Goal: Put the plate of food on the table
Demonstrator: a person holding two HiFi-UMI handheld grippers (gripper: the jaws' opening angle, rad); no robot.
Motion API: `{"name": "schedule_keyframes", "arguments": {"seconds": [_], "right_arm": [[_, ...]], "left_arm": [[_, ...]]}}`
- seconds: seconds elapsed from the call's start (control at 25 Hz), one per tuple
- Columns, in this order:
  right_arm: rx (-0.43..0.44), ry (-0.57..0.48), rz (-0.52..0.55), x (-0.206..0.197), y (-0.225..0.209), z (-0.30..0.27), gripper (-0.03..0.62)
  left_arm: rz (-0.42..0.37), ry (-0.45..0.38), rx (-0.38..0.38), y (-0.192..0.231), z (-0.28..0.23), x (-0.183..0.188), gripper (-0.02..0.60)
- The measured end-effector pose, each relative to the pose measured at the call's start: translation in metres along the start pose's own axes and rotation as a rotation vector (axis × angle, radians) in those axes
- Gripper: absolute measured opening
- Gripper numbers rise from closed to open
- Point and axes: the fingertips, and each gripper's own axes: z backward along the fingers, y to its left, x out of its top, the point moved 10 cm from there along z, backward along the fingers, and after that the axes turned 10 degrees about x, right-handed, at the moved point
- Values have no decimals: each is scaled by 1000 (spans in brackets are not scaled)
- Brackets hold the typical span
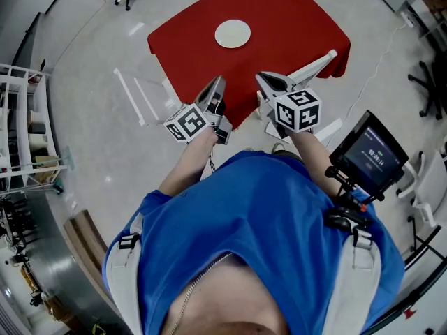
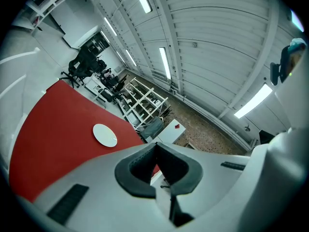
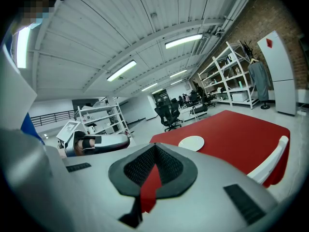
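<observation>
Left gripper [image 1: 218, 88] and right gripper [image 1: 269, 82], both with jaws pressed together on nothing, are hovering at the six o'clock edge of the red-clothed table [image 1: 300, 26] in the head view, while the round white plate [image 1: 232, 33] is lying near its middle, at twelve o'clock from them. Left gripper view is showing it at ten o'clock of the tips, white shelving racks [image 2: 145, 100] beyond; right gripper view is putting it at two o'clock, black office chairs [image 3: 169, 114] behind. By my judgement the plate is already resting where the task wants it, so no carry is being called for.

Red-clothed table [image 1: 279, 26], one empty white plate [image 1: 232, 33] near its middle, pale floor [image 1: 105, 117] beneath
</observation>
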Motion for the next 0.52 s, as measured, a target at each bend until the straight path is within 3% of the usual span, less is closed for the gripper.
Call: {"name": "schedule_keyframes", "arguments": {"seconds": [0.52], "right_arm": [[13, 7, 13, 3, 2, -2, 2]], "left_arm": [[-1, -9, 9, -2, 1, 0, 8]]}}
